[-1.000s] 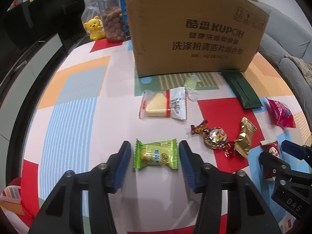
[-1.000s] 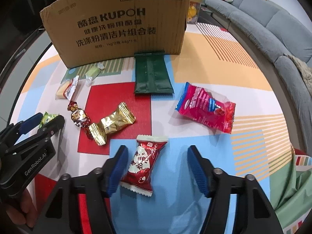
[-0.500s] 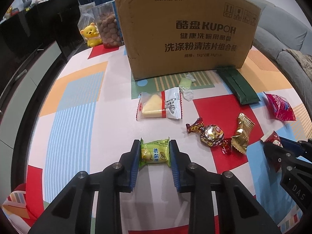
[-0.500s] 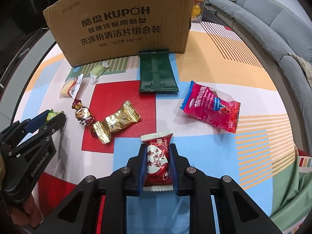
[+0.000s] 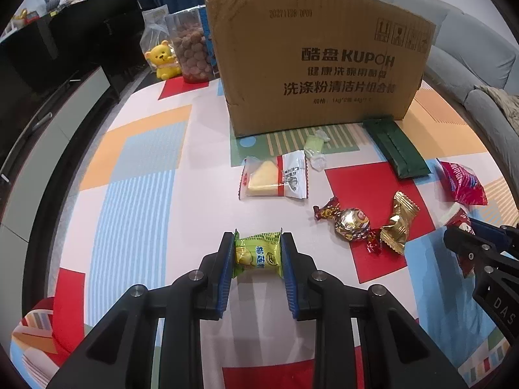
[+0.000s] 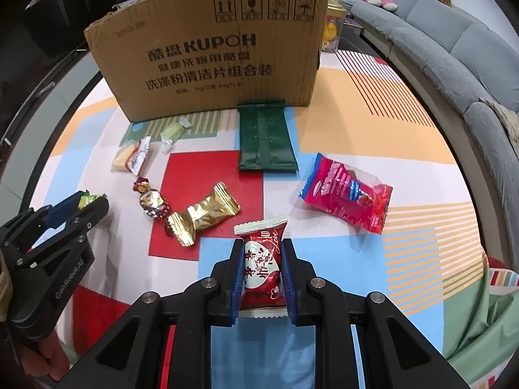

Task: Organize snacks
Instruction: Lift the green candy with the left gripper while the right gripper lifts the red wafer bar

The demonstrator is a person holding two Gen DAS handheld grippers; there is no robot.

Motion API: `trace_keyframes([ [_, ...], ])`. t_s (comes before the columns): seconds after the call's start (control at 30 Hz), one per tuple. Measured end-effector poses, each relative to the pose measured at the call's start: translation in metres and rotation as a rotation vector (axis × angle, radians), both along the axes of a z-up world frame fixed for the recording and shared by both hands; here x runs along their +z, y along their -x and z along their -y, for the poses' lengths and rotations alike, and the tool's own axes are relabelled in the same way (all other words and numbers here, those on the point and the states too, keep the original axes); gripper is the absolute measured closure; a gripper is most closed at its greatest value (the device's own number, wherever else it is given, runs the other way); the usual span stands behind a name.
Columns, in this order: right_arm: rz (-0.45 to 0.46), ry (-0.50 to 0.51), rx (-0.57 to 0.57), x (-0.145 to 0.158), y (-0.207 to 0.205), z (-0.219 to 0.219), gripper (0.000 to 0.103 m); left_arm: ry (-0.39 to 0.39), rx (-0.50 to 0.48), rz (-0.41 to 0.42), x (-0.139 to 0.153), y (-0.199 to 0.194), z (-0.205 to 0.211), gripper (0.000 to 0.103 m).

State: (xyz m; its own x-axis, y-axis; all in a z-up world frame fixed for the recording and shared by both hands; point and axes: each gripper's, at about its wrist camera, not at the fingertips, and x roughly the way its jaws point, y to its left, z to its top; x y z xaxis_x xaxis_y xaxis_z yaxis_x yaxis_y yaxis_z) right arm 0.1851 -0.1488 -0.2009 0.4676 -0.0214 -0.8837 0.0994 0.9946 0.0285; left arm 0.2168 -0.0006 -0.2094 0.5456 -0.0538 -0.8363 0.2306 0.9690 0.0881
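Both claws closed — one green snack (image 5: 258,254), one red snack (image 6: 262,270)

My left wrist camera looks forward and steeply down along the left hand-held gripper (image 5: 258,256), close over the surface (image 5: 139,175), facing the cardboard box (image 5: 318,64) ahead. My right wrist camera does the same from the right hand-held gripper (image 6: 262,269). Both views share the box, the gold wrapper (image 5: 397,227) (image 6: 207,212) and the dark green pouch (image 5: 397,149) (image 6: 266,139); each catches the other hand-held gripper at its edge.
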Motion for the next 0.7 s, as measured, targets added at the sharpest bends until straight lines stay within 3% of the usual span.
trace_keyframes([
  [0.7, 0.077, -0.015, 0.033, 0.036, 0.005, 0.004, 0.08, -0.016, 0.024, 0.017, 0.033, 0.013, 0.005, 0.075],
])
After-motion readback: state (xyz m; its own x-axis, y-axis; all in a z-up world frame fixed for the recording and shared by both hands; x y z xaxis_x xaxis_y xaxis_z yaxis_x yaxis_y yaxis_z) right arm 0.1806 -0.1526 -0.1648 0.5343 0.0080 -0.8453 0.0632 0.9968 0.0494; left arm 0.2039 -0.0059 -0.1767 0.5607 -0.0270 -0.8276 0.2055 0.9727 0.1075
